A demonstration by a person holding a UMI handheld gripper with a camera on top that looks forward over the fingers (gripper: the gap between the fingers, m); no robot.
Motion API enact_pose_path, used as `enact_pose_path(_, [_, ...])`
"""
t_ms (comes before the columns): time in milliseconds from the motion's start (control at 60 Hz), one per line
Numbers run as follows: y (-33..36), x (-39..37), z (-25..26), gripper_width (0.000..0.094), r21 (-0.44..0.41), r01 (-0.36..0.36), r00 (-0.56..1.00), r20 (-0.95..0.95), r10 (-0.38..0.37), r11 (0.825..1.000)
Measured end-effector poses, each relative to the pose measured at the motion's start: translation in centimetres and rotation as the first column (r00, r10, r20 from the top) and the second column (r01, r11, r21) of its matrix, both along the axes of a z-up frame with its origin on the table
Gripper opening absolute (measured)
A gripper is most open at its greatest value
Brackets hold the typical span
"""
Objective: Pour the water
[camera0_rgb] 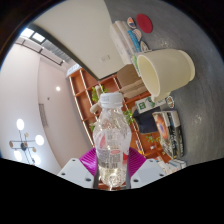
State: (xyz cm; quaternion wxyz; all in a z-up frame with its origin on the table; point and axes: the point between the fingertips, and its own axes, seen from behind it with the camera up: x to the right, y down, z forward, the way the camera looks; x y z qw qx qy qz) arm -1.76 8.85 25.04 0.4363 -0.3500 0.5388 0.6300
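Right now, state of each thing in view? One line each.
water bottle: between the fingers, cap on, partly filled, lifted and tilted
cup: beyond the bottle, mouth facing the camera, looks empty
gripper: fingers shut on the bottle, pink pads against its sides
shelf: behind, stocked with items too small to name

Bottle held up, tipped view of the room

The gripper (111, 168) has both pink pads (88, 160) pressed on a clear water bottle (111, 140) with a white cap (110, 100). Beyond it to the right sits a pale yellow cup (166, 70), mouth facing the bottle. Farther off lie a wooden table (100, 82), a green-labelled box (143, 103), and ceiling lights (30, 36) far left.
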Motion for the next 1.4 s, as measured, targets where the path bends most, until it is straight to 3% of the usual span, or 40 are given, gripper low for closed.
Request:
enact_pose_path(217, [2.3,3.9,-1.0,0.0395,0.044,0.027,0.955,-0.297,-0.013,0.999])
enact_pose_path(517, [3.6,2.2,-2.2,0.0399,0.014,-0.03,0.955,-0.296,0.033,0.999])
enact_pose_path(633, [3.1,1.8,-1.2,0.0399,-0.006,-0.012,0.992,-0.129,0.011,1.0])
enact_pose_path(717, [2.6,1.8,-0.7,0.04,-0.057,-0.003,0.986,0.164,0.013,0.998])
enact_pose_path(800, [2.5,2.7,-0.9,0.0406,-0.143,0.048,0.856,0.515,0.033,0.989])
enact_pose_path(900, [1.6,6.1,1.1,0.0407,-0.13,0.153,0.649,0.761,-0.001,0.98])
enact_pose_path(1000, [0.8,11.0,1.7,0.0406,-0.133,0.285,0.397,0.918,0.009,0.949])
enact_pose_path(1083, [0.7,15.7,0.7,0.0406,-0.133,0.396,0.193,0.979,0.059,0.908])
enact_pose_path(1250, [0.1,24.4,-1.8,0.0405,-0.164,0.562,-0.063,0.969,0.24,0.811])
enact_pose_path(1400, [-0.1,30.9,-6.1,0.0408,-0.173,0.681,-0.122,0.931,0.344,0.711])
